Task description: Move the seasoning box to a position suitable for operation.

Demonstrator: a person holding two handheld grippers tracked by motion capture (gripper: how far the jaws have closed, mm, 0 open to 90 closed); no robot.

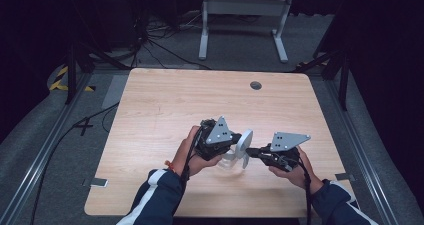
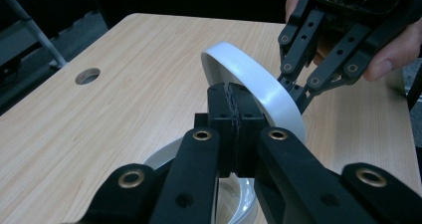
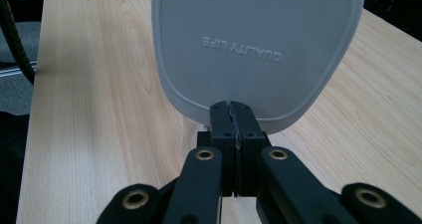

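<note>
Light wood table [image 1: 160,105], round grommet hole [image 1: 256,85] far right; dark room, grey floor with cables. Left gripper [image 1: 231,141], jaws pressed together, pinches the clear container [image 2: 234,196] rim near centre. Right gripper [image 1: 250,152] jaws clamp the grey lid [image 3: 254,45], held upright between them.

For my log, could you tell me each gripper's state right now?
Left gripper: shut on the clear container.
Right gripper: shut on the grey lid.
</note>
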